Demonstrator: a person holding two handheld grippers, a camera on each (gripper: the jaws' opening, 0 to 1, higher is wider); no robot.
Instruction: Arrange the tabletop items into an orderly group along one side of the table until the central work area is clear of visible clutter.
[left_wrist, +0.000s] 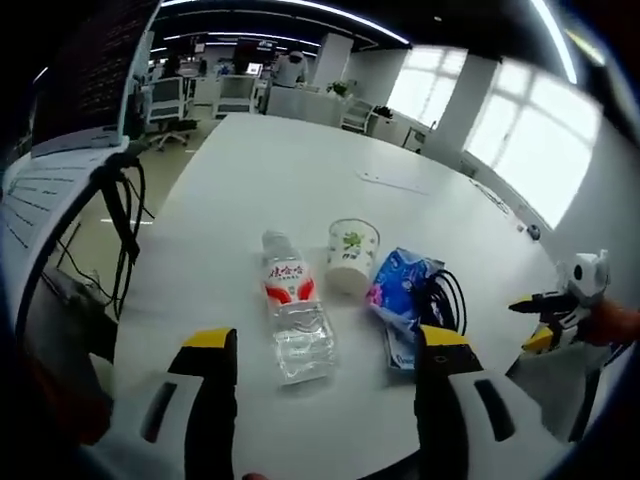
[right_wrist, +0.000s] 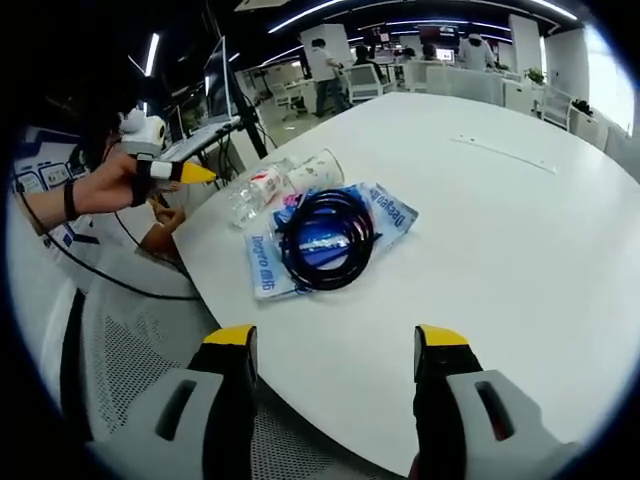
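A clear water bottle with a red label lies on its side on the white table, just ahead of my open left gripper. Right of the bottle, a white paper cup lies tipped over. A blue packet carries a coil of black cable. In the right gripper view the cable rests on the packet, with the bottle and cup behind it. My right gripper stands open over the table edge, short of the packet, holding nothing.
A laptop and hanging black cables sit off the table's left side. A thin white strip lies far out on the table. A grey mesh chair stands under the near edge. Desks, chairs and people fill the background.
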